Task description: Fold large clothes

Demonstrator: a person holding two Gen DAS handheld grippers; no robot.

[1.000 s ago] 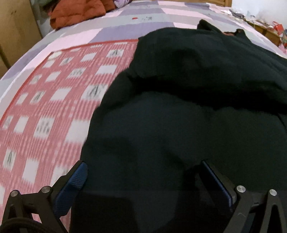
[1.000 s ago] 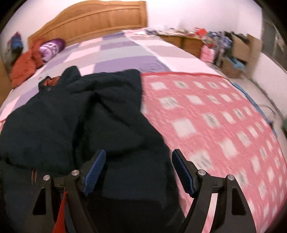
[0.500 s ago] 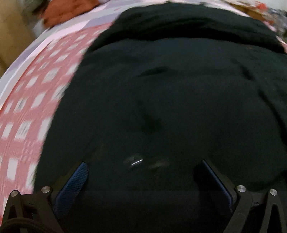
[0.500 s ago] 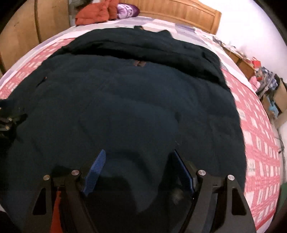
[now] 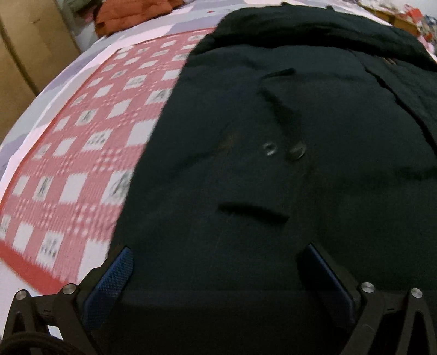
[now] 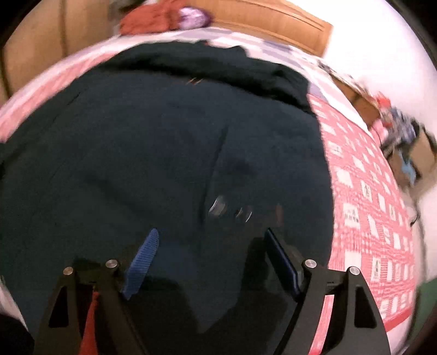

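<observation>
Dim room, soft indoor light. The dark coat swallows detail. Motion blur smears the quilt and the right view's rim; fisheye bends every edge.

The coat is black to very dark navy, with two silvery snaps. Beneath it the bedspread is red-and-pink check with white squares, bordered in lilac, grey and pale pink blocks. The gripper pads are blue. An orange-red garment lies at the bed's far edge.
</observation>
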